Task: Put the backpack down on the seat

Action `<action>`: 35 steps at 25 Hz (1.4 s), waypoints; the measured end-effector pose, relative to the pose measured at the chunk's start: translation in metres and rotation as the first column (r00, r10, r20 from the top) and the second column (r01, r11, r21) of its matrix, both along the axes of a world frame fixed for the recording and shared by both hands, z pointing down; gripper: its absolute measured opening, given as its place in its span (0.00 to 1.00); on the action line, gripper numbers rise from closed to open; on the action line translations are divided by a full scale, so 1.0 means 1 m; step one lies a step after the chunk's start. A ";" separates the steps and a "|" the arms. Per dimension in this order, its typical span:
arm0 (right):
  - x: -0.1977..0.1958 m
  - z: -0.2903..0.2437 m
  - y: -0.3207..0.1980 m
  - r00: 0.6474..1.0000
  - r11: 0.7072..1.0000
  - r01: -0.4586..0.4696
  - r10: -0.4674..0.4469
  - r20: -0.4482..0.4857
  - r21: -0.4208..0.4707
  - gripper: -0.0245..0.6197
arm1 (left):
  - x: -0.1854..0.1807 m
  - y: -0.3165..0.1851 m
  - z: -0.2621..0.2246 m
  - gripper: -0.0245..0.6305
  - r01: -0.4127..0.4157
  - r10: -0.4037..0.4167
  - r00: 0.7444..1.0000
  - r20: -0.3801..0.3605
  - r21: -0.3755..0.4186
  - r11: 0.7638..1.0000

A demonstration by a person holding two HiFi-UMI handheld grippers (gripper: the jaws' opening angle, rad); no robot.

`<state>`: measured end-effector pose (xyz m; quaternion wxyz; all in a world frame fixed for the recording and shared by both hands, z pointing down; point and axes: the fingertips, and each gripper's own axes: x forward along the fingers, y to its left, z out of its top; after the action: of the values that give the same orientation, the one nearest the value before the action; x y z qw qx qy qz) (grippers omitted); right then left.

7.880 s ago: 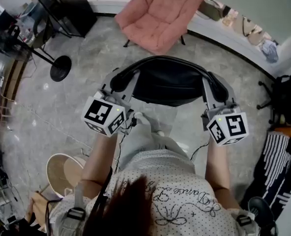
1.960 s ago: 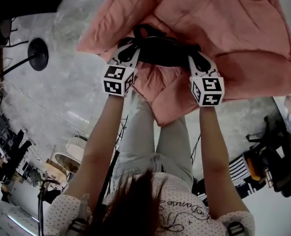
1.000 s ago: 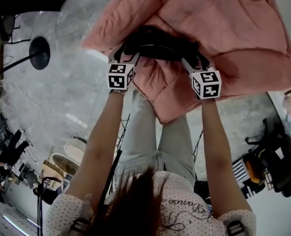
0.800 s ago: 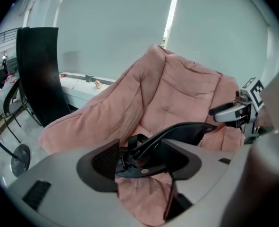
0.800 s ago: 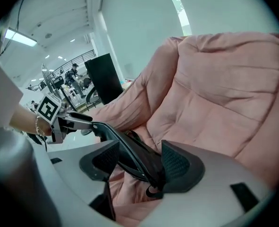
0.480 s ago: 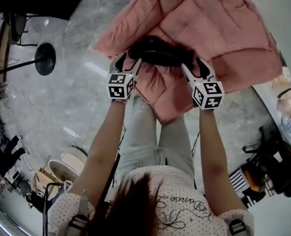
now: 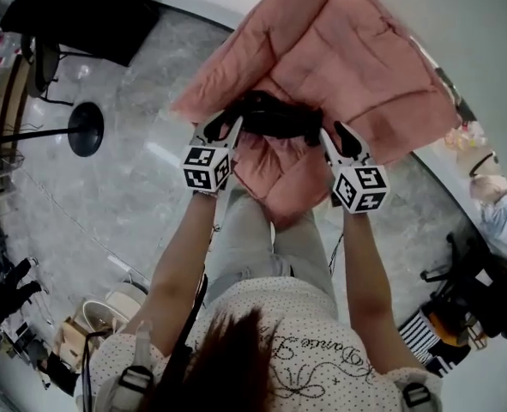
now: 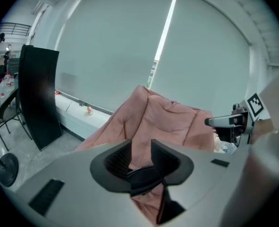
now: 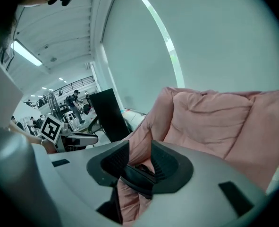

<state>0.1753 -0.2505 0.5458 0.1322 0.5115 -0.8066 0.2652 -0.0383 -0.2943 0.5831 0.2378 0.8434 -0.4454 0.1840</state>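
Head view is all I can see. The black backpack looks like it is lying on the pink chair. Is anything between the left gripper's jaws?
Observer: Yes. The left gripper view shows a black strap of the backpack crossing low between the jaws of the left gripper. The jaws are closing, and the pink chair shows through the gap above the strap.
Operator: And the right one?
Observer: Much the same. In the right gripper view a second strap lies slanted between the closing jaws of the right gripper, and the pads stand apart above it.
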 end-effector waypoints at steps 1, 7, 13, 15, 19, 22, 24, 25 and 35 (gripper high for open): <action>0.002 -0.012 0.002 1.000 1.000 -0.011 0.011 -0.002 0.020 0.25 | 0.004 0.003 -0.009 0.22 -0.022 0.022 1.000 -0.006 0.008 1.000; 0.006 -0.067 0.014 1.000 0.994 0.023 -0.022 -0.004 0.111 0.11 | 0.039 0.019 -0.070 0.07 -0.070 0.072 0.997 -0.008 0.116 0.991; 0.004 -0.123 0.011 0.998 0.975 0.025 -0.012 -0.060 0.219 0.06 | 0.056 0.012 -0.128 0.05 -0.082 0.094 0.994 -0.053 0.202 0.976; 0.004 -0.145 0.007 0.997 0.965 0.022 -0.003 -0.073 0.262 0.06 | 0.060 0.007 -0.151 0.05 -0.082 0.102 0.992 -0.072 0.232 0.969; 0.007 -0.187 0.000 0.998 0.940 -0.005 0.028 -0.065 0.340 0.06 | 0.070 0.002 -0.194 0.05 -0.084 0.121 0.987 -0.103 0.302 0.950; 0.009 -0.213 -0.002 0.997 0.919 -0.016 0.043 -0.062 0.395 0.06 | 0.077 0.000 -0.221 0.04 -0.095 0.142 0.984 -0.109 0.355 0.930; 0.011 -0.227 -0.002 0.996 0.905 -0.023 0.055 -0.064 0.425 0.06 | 0.080 -0.002 -0.238 0.04 -0.104 0.158 0.981 -0.112 0.384 0.918; 0.012 -0.234 -0.002 0.996 0.900 -0.028 0.062 -0.065 0.435 0.06 | 0.081 -0.003 -0.247 0.04 -0.106 0.165 0.979 -0.118 0.396 0.912; 0.028 -0.284 0.010 0.990 0.851 -0.074 0.124 -0.062 0.519 0.06 | 0.092 -0.001 -0.307 0.04 -0.135 0.202 0.976 -0.081 0.504 0.853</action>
<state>0.2029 -0.2403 0.2614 0.0140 0.5809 -0.8135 0.0221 0.0534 -0.2952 0.2762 0.0251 0.9221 -0.3851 0.0278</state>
